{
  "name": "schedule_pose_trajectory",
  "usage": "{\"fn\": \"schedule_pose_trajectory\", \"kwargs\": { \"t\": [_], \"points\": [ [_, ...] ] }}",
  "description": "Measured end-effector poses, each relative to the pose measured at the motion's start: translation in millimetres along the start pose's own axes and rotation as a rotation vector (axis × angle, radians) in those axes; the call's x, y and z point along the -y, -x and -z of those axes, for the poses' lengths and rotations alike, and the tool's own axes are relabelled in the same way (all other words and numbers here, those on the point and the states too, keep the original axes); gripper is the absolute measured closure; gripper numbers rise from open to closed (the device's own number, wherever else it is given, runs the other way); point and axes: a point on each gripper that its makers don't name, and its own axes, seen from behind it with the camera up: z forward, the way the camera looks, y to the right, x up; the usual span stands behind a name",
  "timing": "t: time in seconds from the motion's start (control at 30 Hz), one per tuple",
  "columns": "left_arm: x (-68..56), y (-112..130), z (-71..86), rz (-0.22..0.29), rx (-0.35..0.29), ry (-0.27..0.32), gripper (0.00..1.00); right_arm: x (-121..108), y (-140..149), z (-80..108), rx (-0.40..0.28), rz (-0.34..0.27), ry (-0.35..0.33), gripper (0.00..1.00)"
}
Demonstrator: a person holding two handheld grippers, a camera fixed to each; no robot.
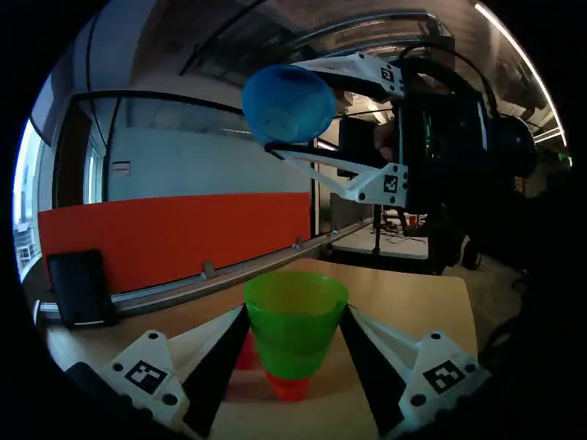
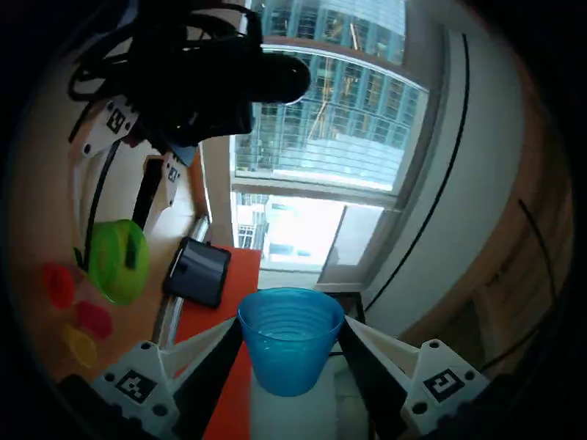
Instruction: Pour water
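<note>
Two tools are here, the left tool and the right tool, and two large cups, one green cup and one blue cup. The one desk carries three small cups: a red small cup, a pink small cup and a yellow small cup. One dark flat device stands by

A light wooden table runs back to a rail under an orange partition along its far edge. A dark flat device sits at the far left by that rail; whether it lies or leans is unclear. Three small cups stand close together on the wood: red, pink and yellow.
</note>
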Motion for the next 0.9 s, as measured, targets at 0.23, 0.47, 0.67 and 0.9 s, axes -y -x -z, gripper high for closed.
{"fn": "schedule_pose_trajectory", "kwargs": {
  "t": [0.23, 0.47, 0.67, 0.9],
  "points": [
    [2.7, -4, 2.4, -0.001, -0.005, -0.007, 0.15, 6, 13, 5.5, 0.037, -0.307, 0.009, 0.10],
    [4.0, -6, 5.9, -0.004, -0.007, -0.011, 0.16, 13, 20, 13.1, 0.059, -0.601, 0.004, 0.10],
    [7.2, -7, 7.6, -0.006, -0.007, -0.019, 0.16, 22, 20, 20.7, 0.064, -0.817, -0.008, 0.10],
    [9.4, -8, 9.5, -0.011, -0.008, -0.025, 0.15, 37, 22, 26.7, 0.102, -1.084, -0.029, 0.10]
  ]
}}
